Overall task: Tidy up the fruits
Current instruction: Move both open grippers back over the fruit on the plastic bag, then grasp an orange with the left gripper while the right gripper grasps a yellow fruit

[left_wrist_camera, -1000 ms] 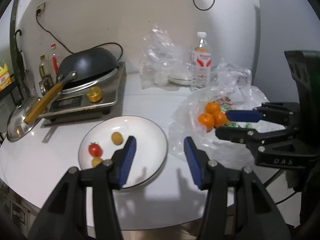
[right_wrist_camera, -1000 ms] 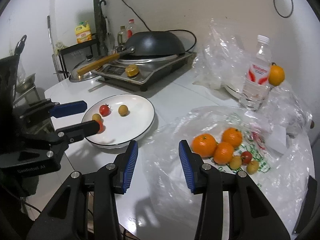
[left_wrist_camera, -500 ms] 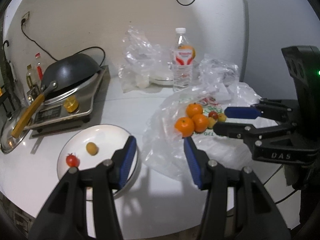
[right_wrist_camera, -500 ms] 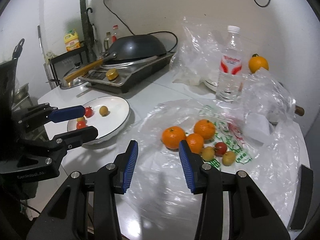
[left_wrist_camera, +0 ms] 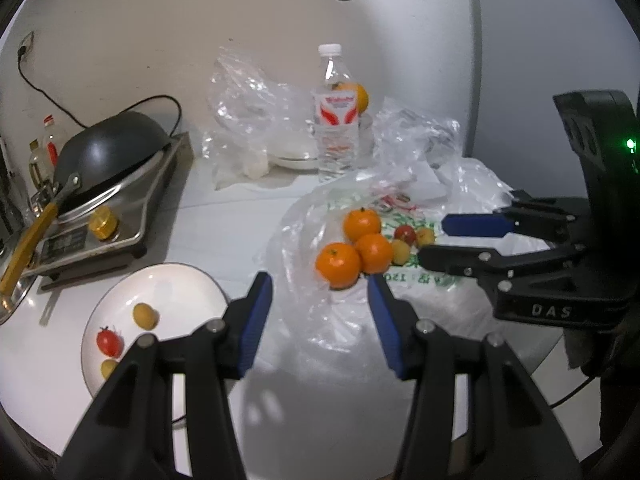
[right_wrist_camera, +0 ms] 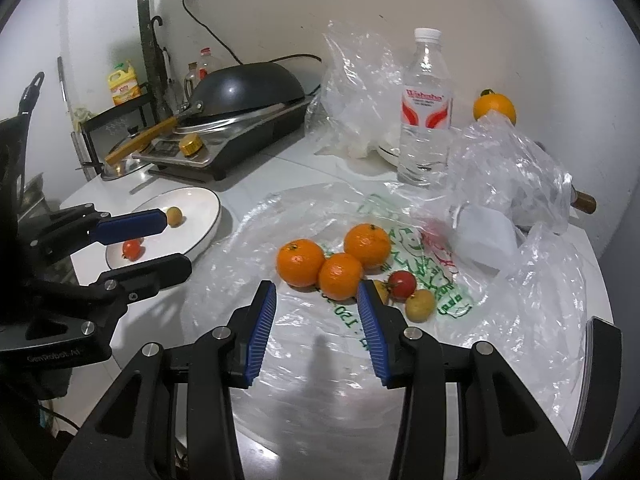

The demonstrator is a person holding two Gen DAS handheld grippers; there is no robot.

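Three oranges (left_wrist_camera: 338,264) (right_wrist_camera: 300,262) lie on a flattened clear plastic bag (left_wrist_camera: 296,232) (right_wrist_camera: 240,248), with a red tomato (right_wrist_camera: 402,283) and small yellow fruits (right_wrist_camera: 420,305) beside them. A white plate (left_wrist_camera: 180,292) (right_wrist_camera: 200,208) to the left carries a red tomato (left_wrist_camera: 109,340) and two yellow fruits (left_wrist_camera: 145,315). My left gripper (left_wrist_camera: 320,296) (right_wrist_camera: 172,244) is open and empty, hovering just short of the nearest orange. My right gripper (right_wrist_camera: 316,296) (left_wrist_camera: 434,240) is also open and empty, close in front of the oranges.
A water bottle (right_wrist_camera: 426,108) stands behind the bag, with another orange (right_wrist_camera: 494,106) and crumpled bags (right_wrist_camera: 360,92) near the wall. A wok on a stove (left_wrist_camera: 108,168) fills the back left. The table edge runs close below both grippers.
Both grippers have swung to the right, away from the plate and toward the oranges on the bag. Their jaws stay equally wide apart.
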